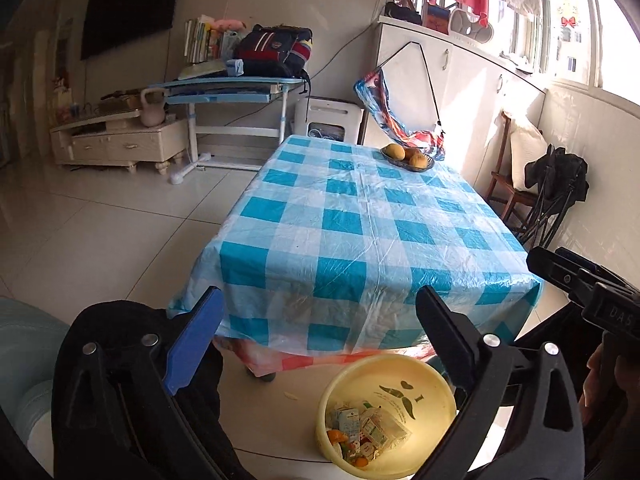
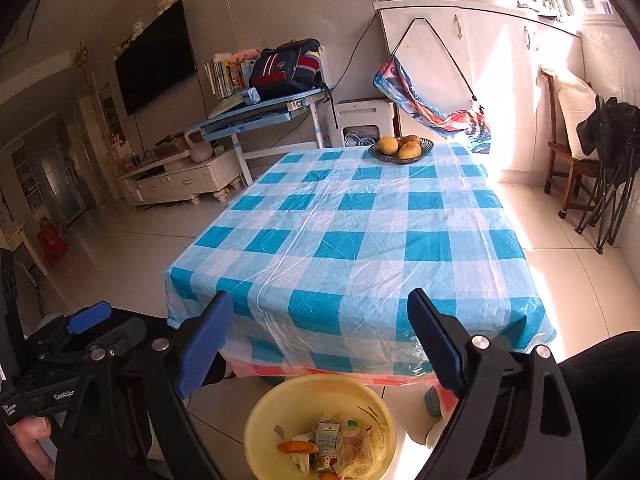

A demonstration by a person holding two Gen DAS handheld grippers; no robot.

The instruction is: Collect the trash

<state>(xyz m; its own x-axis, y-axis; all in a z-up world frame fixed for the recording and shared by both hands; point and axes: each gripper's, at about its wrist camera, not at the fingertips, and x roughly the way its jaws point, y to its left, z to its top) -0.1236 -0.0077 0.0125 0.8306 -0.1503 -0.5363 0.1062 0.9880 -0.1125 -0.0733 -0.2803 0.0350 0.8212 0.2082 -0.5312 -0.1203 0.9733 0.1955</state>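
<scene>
A yellow bin point(image 1: 424, 384) point(image 2: 280, 404) stands on the floor by the table's near edge. In it lies trash point(image 1: 360, 436) point(image 2: 340, 440): small cartons, orange peel, crumpled wrappers. My left gripper point(image 1: 320, 320) hangs open above the bin, nothing between its fingers. My right gripper point(image 2: 320, 324) is open too and empty, above the bin and the table edge. Each gripper shows at the other view's side. The table point(image 1: 360, 220) point(image 2: 360, 232) wears a blue-and-white checked plastic cloth with no loose trash visible on it.
A fruit bowl point(image 1: 408, 156) point(image 2: 400, 148) sits at the table's far end. A wooden chair with a black bag point(image 1: 556, 180) point(image 2: 608, 140) stands to the right. A blue desk point(image 1: 232, 88) and a TV cabinet point(image 1: 116, 140) are across the tiled floor.
</scene>
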